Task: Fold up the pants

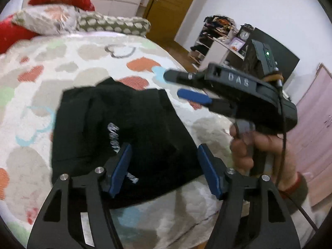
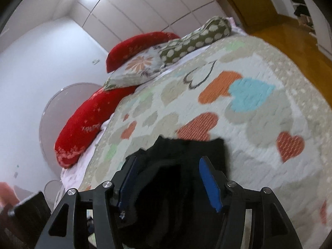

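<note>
- Left gripper [image 1: 164, 166] is gaping wide, blue pads [image 1: 122, 168] well apart, nothing between them; it is hovering over the near part of the pants [image 1: 124, 124], contact not clear.
- Right gripper [image 2: 169, 181] is also spreading wide, holding nothing; in the left view it [image 1: 178, 85] is showing at 2 o'clock, tips just past the far right corner of the pants, above the quilt [image 1: 62, 62].
- Right hand [image 1: 259, 151] is gripping the handle at 3 o'clock, cable hanging down beside it.
- Pants are lying folded into a black block on the quilt near the bed's near edge, white lettering [image 1: 114, 137] facing up; in the right view they are sitting at 6 o'clock between the fingers, blurred.
- Red pillows [image 2: 87, 124] and patterned pillows [image 2: 137, 68] are lying at the bed head, 10 to 12 o'clock in the right view, well apart from the pants.
- Shelf [image 1: 217, 39] and dark screen [image 1: 276, 62] are standing at 1 to 2 o'clock in the left view, past the bed.
- Nothing is lying between either gripper and the pants.
</note>
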Demonstrator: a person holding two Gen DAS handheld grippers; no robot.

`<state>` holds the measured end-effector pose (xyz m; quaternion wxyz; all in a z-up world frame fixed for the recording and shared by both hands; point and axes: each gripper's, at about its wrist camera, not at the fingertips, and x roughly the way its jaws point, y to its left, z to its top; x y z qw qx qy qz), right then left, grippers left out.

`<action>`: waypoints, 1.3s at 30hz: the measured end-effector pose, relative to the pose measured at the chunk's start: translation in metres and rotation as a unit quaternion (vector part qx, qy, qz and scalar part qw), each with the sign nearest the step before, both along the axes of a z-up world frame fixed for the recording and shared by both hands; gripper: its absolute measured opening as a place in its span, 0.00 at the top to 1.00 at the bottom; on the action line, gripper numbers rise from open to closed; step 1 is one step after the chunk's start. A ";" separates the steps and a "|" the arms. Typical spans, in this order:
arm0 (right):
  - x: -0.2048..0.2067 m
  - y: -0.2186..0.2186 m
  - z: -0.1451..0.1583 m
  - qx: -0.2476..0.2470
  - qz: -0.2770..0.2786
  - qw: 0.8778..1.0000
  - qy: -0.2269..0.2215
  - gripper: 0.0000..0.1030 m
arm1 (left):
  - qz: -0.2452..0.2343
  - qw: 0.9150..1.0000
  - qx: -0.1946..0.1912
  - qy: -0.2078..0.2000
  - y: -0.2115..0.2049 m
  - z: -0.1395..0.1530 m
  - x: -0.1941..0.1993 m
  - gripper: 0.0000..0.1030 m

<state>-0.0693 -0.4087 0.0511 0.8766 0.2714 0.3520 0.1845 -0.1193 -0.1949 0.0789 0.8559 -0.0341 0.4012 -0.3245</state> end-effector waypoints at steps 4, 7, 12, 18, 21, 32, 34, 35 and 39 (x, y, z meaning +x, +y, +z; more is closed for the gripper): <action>-0.005 0.014 -0.002 -0.030 0.016 0.999 0.004 0.38 | 0.016 1.000 0.016 0.002 0.003 -0.001 0.003 0.36; -0.008 0.020 -0.007 -0.039 0.021 0.999 0.010 0.36 | 0.037 0.999 0.021 0.004 0.014 -0.001 0.009 0.36; -0.018 0.026 -0.007 -0.073 0.017 0.997 0.002 0.36 | 0.042 0.999 0.025 0.003 0.024 0.003 0.013 0.36; -0.020 0.020 -0.004 -0.061 0.016 0.998 0.008 0.36 | 0.050 0.999 0.009 -0.015 0.041 0.021 0.009 0.36; -0.024 0.023 -0.004 -0.063 0.023 0.998 0.010 0.36 | 0.075 0.997 0.012 -0.013 0.056 0.021 0.016 0.36; -0.020 0.062 -0.021 -0.106 0.084 0.991 0.009 0.74 | 0.130 0.990 0.053 0.032 0.072 -0.023 0.043 0.36; -0.022 0.068 -0.019 -0.143 0.080 0.986 -0.004 0.83 | 0.122 0.990 0.057 0.038 0.067 -0.026 0.045 0.36; -0.024 0.067 -0.016 -0.147 0.081 0.986 -0.010 0.89 | 0.116 0.991 0.057 0.038 0.064 -0.026 0.045 0.36; -0.034 0.056 -0.005 -0.208 0.058 0.976 -0.023 0.94 | 0.098 0.993 0.054 0.025 0.052 -0.025 0.040 0.35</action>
